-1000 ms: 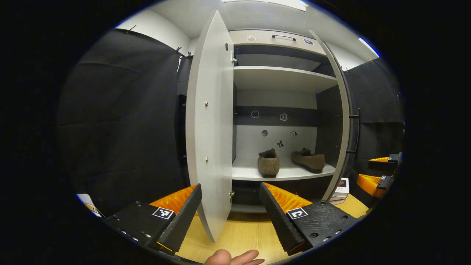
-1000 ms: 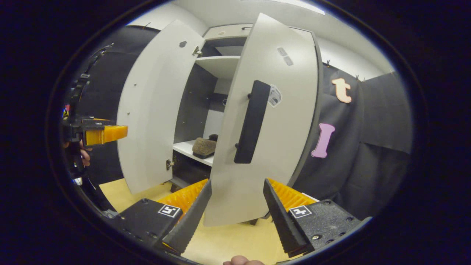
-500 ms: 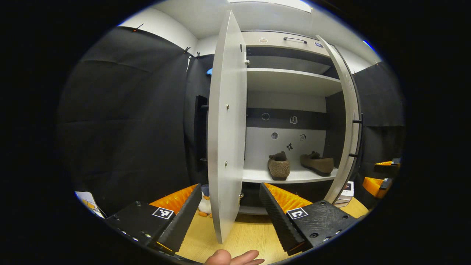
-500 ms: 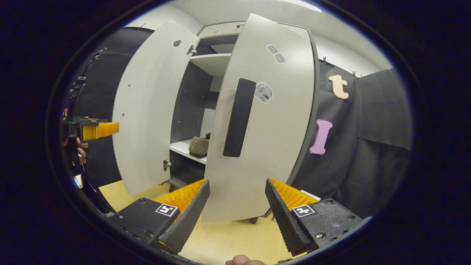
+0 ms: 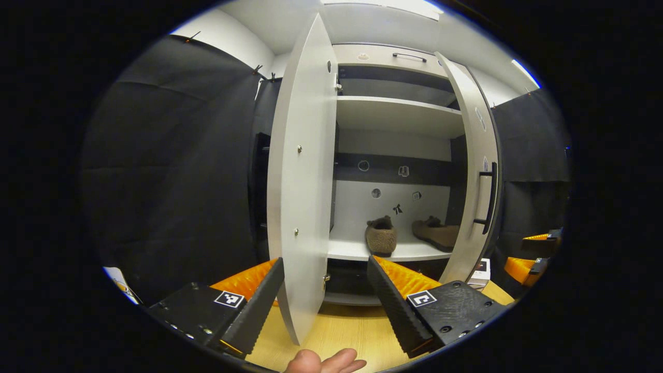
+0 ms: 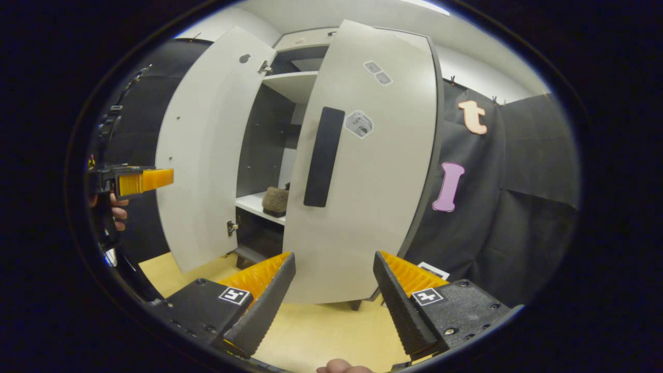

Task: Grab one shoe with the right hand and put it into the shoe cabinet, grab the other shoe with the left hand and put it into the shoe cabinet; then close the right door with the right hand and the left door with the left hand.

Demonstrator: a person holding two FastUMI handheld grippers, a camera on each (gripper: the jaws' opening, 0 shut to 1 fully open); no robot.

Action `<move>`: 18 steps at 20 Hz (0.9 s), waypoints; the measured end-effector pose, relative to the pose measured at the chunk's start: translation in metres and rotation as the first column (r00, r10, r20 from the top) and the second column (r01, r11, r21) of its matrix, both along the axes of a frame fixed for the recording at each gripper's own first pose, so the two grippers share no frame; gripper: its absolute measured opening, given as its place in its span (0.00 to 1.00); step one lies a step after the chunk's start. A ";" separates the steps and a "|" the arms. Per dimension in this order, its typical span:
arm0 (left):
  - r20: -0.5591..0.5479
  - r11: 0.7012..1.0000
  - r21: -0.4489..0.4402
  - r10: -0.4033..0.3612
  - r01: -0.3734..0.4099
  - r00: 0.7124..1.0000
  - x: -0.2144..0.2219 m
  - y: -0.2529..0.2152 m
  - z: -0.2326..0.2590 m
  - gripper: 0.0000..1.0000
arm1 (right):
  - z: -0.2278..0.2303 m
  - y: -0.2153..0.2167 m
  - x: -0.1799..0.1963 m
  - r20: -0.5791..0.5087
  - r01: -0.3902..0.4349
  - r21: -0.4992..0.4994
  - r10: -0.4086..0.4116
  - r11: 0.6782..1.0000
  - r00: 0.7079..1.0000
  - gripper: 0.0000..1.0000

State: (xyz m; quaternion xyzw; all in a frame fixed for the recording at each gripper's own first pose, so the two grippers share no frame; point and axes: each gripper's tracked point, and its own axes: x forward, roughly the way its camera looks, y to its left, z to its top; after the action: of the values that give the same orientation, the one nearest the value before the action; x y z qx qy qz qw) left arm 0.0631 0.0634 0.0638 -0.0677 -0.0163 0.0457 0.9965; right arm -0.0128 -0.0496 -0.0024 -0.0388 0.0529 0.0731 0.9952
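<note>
In the left gripper view, the left gripper (image 5: 325, 290) is held in front of the shoe cabinet (image 5: 393, 111) with its fingers spread wide and nothing between them. The left door (image 5: 303, 197) stands open, nearly edge-on to the camera, and its lower edge falls in the gap between the two fingers without touching either one. Inside, two brown shoes sit on the lower white shelf (image 5: 357, 251): one shoe (image 5: 380, 235) points its heel toward the camera near the middle of the shelf, and the other shoe (image 5: 437, 233) lies to its right, partly hidden behind the right door (image 5: 474, 176). That door is angled partway in and carries a dark bar handle (image 5: 487, 199) on its outer face. The cabinet stands on a light wooden floor (image 5: 342, 329). At the far right edge the right gripper (image 5: 533, 254) is seen, and a small box (image 5: 480, 269) lies on the floor near the foot of the right door. The tips of a hand (image 5: 323, 361) show at the bottom edge.

In the right gripper view, the right gripper (image 6: 334, 287) faces the outer side of the right door (image 6: 370, 171), its fingers wide apart and holding nothing; the door's lower part shows between them. The dark handle (image 6: 323, 155) runs upright on the door, with stickers (image 6: 358, 123) beside it. Through the gap between the two doors, one shoe (image 6: 275, 201) rests on the white shelf (image 6: 248, 203). The left door (image 6: 204, 155) stands open at the left. Farther left, the left gripper (image 6: 137, 181) is held by a hand (image 6: 116, 207), well apart from that door.
</note>
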 end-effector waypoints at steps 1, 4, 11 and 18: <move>0.055 1.000 0.010 0.029 -0.030 0.998 0.002 0.011 0.014 0.98 | -0.001 0.000 -0.001 -0.006 -0.004 -0.001 0.004 1.000 1.000 0.99; 0.039 1.000 0.020 0.000 0.000 0.999 0.023 0.018 0.009 0.93 | -0.004 0.004 -0.002 -0.014 -0.020 -0.011 0.020 1.000 1.000 0.99; 0.006 0.992 -0.087 -0.094 0.094 0.996 0.029 -0.017 0.011 0.93 | -0.010 0.004 -0.010 -0.021 -0.024 -0.031 0.024 0.999 0.999 0.99; 0.002 0.984 -0.059 -0.171 0.171 0.985 0.027 -0.067 0.016 0.93 | -0.014 -0.008 -0.006 -0.045 0.005 0.000 -0.005 1.000 0.999 0.98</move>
State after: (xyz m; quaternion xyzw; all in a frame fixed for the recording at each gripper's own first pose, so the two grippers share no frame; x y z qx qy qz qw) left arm 0.0899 -0.0040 0.0796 -0.0980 -0.0077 -0.0394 0.9944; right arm -0.0187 -0.0575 -0.0161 -0.0371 0.0754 0.0716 0.9939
